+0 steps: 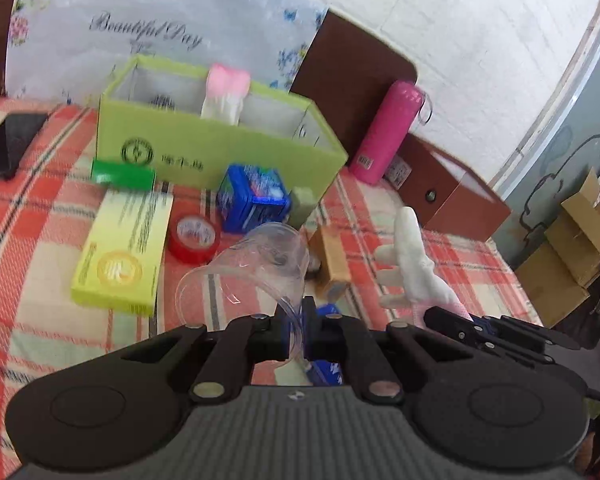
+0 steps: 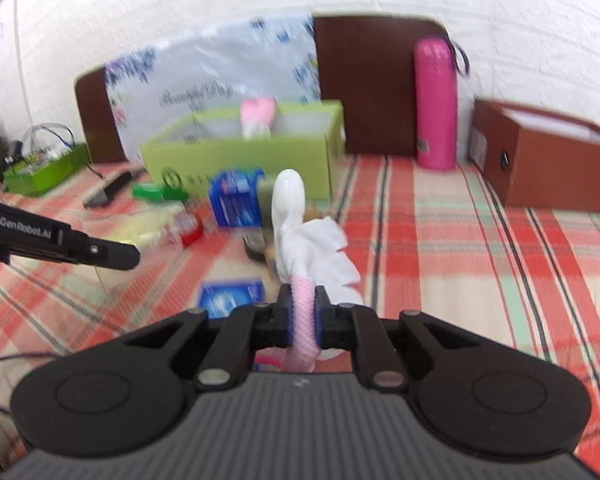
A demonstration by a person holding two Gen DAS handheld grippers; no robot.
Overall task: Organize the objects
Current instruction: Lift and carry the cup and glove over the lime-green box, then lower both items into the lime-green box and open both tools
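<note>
My left gripper [image 1: 296, 320] is shut on the rim of a clear plastic cup [image 1: 260, 260], held tilted above the plaid cloth. My right gripper [image 2: 303, 312] is shut on the pink cuff of a white and pink glove [image 2: 300, 232]; the glove also shows in the left wrist view [image 1: 412, 260]. An open green box [image 1: 220, 140] stands behind, with another pink and white glove [image 1: 224, 92] upright inside; the box shows in the right wrist view too [image 2: 240, 152]. The left gripper's fingers [image 2: 112, 254] enter the right wrist view from the left.
On the plaid cloth lie a yellow-green carton [image 1: 124, 252], a red tape roll [image 1: 194, 236], a blue box [image 1: 252, 196], a green packet [image 1: 122, 174], a small brown box [image 1: 332, 260] and a phone [image 1: 8, 144]. A pink bottle [image 2: 436, 104] and brown box [image 2: 548, 156] stand at right.
</note>
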